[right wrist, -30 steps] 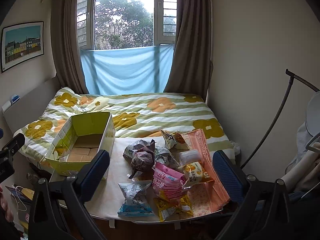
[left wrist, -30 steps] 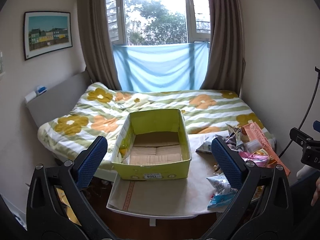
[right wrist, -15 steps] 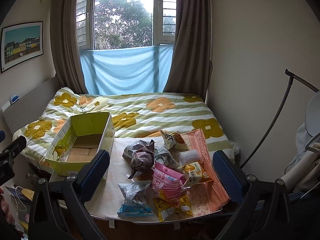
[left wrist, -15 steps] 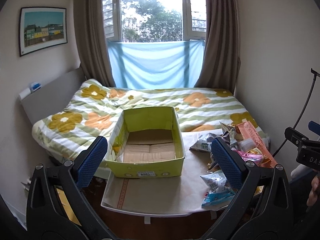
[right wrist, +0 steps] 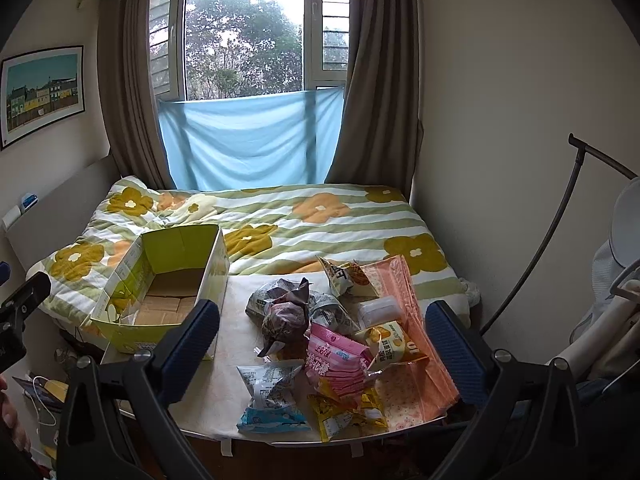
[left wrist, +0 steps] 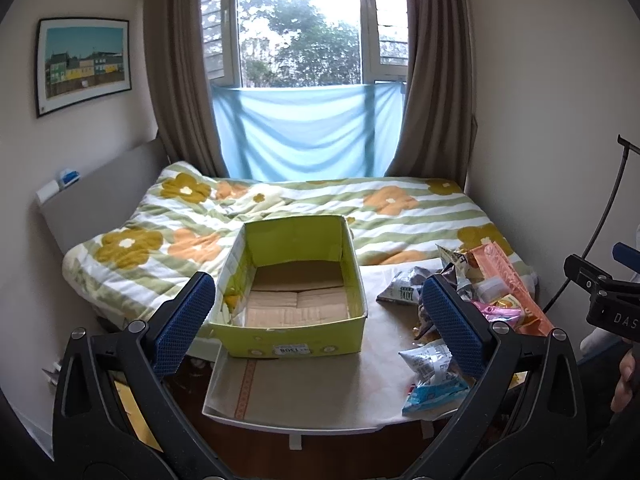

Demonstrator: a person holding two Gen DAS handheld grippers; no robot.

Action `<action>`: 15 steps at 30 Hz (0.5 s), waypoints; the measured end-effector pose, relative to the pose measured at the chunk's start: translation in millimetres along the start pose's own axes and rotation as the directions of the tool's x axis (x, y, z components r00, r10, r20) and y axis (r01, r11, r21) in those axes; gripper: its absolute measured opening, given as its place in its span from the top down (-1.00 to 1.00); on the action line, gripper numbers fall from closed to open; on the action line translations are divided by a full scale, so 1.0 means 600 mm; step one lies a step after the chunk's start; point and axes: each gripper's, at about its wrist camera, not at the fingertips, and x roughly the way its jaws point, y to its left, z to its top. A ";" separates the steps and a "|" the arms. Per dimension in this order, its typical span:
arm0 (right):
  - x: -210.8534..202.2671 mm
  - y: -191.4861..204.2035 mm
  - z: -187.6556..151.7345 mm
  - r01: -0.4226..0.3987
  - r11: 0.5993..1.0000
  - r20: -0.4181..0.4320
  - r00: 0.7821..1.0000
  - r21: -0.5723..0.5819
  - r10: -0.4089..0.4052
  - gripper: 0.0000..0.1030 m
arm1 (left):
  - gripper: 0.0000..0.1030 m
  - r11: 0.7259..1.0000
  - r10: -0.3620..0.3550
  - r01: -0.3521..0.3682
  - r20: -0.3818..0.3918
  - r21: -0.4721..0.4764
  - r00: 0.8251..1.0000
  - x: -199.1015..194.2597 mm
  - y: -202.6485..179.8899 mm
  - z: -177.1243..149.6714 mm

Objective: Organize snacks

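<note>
The left hand-held gripper [left wrist: 318, 308] hangs above the near edge of the surface [left wrist: 304, 384] with its blue-padded fingers spread wide and nothing between them; it faces the yellow-green box [left wrist: 296, 332], which stands on the left part of the surface with its far end against the bed [left wrist: 280, 204]. The box is open at the top and shows only its bare cardboard floor. The right hand-held gripper [right wrist: 324, 336] is likewise spread and empty, held back from the near edge and looking over the snack pile [right wrist: 328, 340] heaped on the right half of the surface, just beside the box.

In that pile a pink packet [right wrist: 338, 362] lies near the middle, a dark crumpled bag [right wrist: 286, 318] sits farther back toward the box, a white-and-blue packet [right wrist: 272, 398] and a yellow packet [right wrist: 346, 412] lie nearest the edge, and a peach-coloured zip pouch [right wrist: 404, 292] lies under the right side of the heap.

With no snack in the box, the sorting appears to be at its start: both tools are poised, neither committed. The next move likely calls for the right hand-held gripper to lower onto one loose packet, probably the white-and-blue one, which lies a little apart from the others, pinch its crimped edge, and carry it leftward over the box wall.
</note>
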 end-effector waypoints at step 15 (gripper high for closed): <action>-0.012 0.013 -0.003 0.003 1.000 0.001 1.000 -0.014 -0.003 -0.99 | -0.99 1.000 -0.002 0.002 -0.015 -0.008 1.000 -0.001 0.007 -0.004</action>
